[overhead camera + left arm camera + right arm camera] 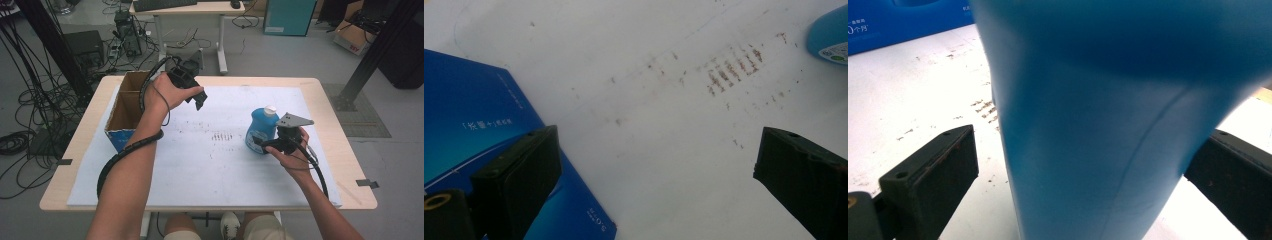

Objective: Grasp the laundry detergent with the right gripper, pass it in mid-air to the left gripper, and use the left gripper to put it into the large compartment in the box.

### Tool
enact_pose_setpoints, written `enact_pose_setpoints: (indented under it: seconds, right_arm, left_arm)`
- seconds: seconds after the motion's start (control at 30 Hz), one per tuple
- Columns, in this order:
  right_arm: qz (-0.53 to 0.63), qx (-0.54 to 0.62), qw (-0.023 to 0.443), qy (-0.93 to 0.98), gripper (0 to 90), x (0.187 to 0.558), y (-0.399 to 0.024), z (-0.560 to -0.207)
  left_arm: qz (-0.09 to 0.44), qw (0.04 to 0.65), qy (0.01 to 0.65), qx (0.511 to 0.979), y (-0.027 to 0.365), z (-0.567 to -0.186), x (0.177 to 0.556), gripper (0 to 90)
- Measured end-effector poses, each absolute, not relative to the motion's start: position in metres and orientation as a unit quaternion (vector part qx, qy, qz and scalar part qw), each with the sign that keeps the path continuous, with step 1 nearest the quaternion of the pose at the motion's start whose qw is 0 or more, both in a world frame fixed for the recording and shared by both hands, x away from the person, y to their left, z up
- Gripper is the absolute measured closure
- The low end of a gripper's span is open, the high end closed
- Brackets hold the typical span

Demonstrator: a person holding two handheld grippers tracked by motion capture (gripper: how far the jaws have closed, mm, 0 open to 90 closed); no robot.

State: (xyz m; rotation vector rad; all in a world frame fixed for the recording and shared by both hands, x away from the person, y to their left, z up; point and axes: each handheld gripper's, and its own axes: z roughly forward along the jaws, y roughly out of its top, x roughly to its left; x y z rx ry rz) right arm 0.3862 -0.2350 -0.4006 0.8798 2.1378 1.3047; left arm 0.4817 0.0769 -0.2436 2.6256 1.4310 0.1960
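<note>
The blue bottle (261, 129) is standing upright on the white sheet (215, 165), right of the middle of the table. The right gripper (260, 142) is coming at it from the person's side, its jaws spread wide with the bottle's body sitting between them; in the right gripper view there is a gap on the left jaw's side, so nothing is clamped yet. The left gripper (199, 100) is hanging released above the sheet near the blue cardboard box (124, 112), holding nothing.

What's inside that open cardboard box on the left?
The cardboard box shows bare brown inner walls and looks empty. The left hand and its forearm cover part of the inside, so that corner cannot be checked.
</note>
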Motion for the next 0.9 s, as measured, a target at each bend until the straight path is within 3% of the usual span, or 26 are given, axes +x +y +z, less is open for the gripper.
enact_pose_setpoints:
  seconds: [0.27, 0.43, 0.73, 0.9]
  right_arm:
    - [0.477, 0.323, 0.24, 0.782, 3.6, 0.3877, -0.2347, -0.4028]
    - [0.479, 0.318, 0.24, 0.782, 13.5, 0.3887, -0.2368, -0.4056]
    - [0.482, 0.316, 0.238, 0.782, 23.8, 0.3913, -0.2374, -0.4084]
    - [0.484, 0.305, 0.228, 0.788, 34.8, 0.3909, -0.2359, -0.4094]
  left_arm:
    - [0.064, 0.072, 0.476, 0.874, 0.0773, -0.2445, 0.4819, 5.3]
    - [0.063, 0.07, 0.477, 0.874, 0.0778, -0.2452, 0.4815, 5.3]
    - [0.062, 0.066, 0.473, 0.876, 0.0779, -0.2445, 0.4815, 5.3]
    - [0.065, 0.068, 0.475, 0.875, 0.0774, -0.2447, 0.4808, 5.3]
